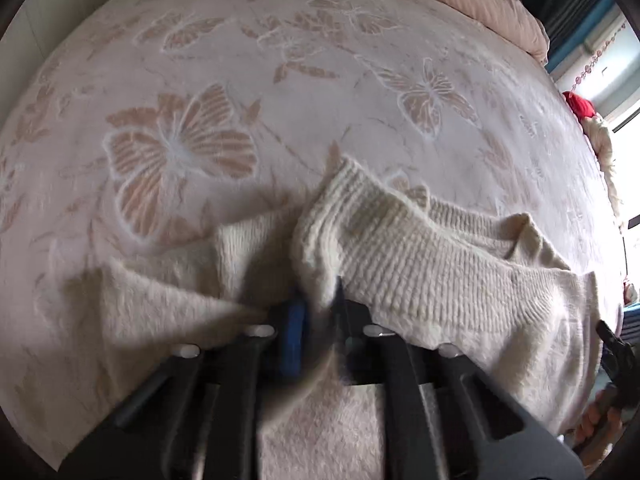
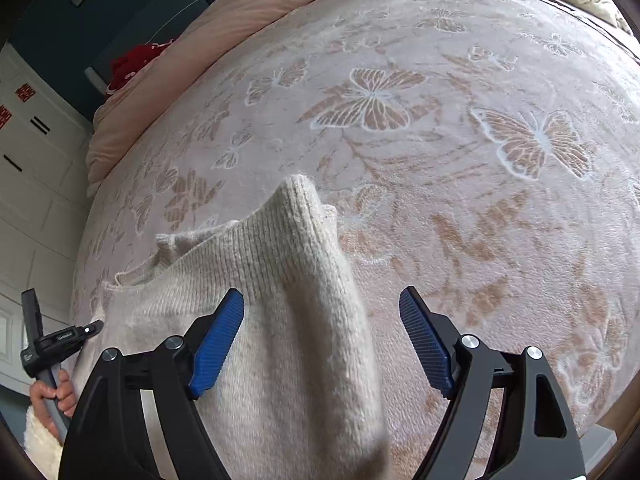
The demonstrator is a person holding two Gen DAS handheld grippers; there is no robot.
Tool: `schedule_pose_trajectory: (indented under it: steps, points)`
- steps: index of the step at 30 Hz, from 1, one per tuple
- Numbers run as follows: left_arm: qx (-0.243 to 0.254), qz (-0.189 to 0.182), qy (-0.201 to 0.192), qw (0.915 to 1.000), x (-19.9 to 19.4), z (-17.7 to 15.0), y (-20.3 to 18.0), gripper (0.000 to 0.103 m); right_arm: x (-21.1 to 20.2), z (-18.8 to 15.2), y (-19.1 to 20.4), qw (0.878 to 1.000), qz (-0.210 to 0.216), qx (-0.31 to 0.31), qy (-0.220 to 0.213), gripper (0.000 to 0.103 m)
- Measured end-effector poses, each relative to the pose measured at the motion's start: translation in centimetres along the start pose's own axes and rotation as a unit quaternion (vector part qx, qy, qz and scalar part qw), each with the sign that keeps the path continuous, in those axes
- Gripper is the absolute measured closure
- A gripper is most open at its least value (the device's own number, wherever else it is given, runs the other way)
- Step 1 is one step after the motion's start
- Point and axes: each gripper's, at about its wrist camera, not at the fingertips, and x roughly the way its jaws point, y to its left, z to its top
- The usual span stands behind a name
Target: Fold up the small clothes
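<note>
A cream knitted sweater [image 1: 420, 264] lies bunched on a bed with a pink butterfly-pattern blanket [image 1: 200, 80]. My left gripper [image 1: 320, 304] is shut on a fold of the sweater, whose ribbed edge rises above the jaws; one blue pad [image 1: 294, 332] shows. In the right wrist view the sweater [image 2: 288, 300] runs under and between the fingers. My right gripper [image 2: 322, 316] is open just above the knit, its blue pads [image 2: 218, 344] wide apart. The left gripper's handle [image 2: 52, 344] and the hand holding it show at the left edge.
A pink duvet [image 2: 192, 52] is piled along the far side of the bed. Red cloth [image 2: 132, 60] lies by it. A white cabinet [image 2: 28, 184] stands left of the bed. Bare blanket [image 2: 500, 200] spreads to the right of the sweater.
</note>
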Motion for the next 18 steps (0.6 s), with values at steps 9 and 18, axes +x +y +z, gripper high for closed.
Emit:
schedule_pose_trajectory:
  steps: [9, 18]
  points:
    - [-0.047, -0.101, -0.146, 0.9830, -18.3, -5.4, 3.5, 0.095, -8.3, -0.5, 5.5, 0.991, 0.057, -0.092, -0.078, 0.095]
    - [-0.018, 0.094, -0.124, 0.9876, -11.3, -1.2, 4.2, 0.075, -1.2, 3.7, 7.7, 0.989, -0.059, -0.127, -0.056, 0.085]
